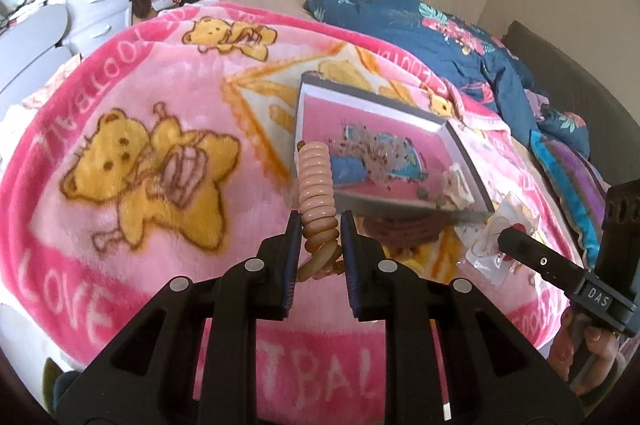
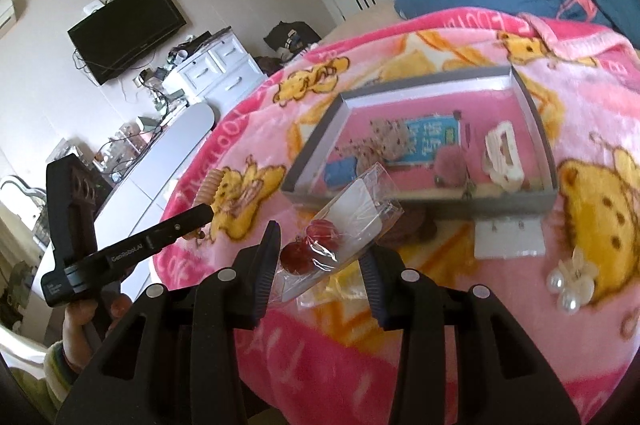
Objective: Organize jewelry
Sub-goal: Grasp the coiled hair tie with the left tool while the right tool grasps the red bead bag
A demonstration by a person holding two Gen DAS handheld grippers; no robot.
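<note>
Bracelet (image 1: 317, 193) upright between left gripper (image 1: 319, 221) pads

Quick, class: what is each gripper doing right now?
Left gripper: shut on the coiled hair tie.
Right gripper: holding the clear earring packet.

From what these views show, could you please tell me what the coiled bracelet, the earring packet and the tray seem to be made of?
Coiled bracelet: glossy peach-to-amber spiral, probably plastic; its coils shine smoothly.
Earring packet: clear crinkled film, likely cellophane, over a white card with red earrings.
Tray: matte grey walls with white inner faces and sharp corners, apparently cardboard.
</note>
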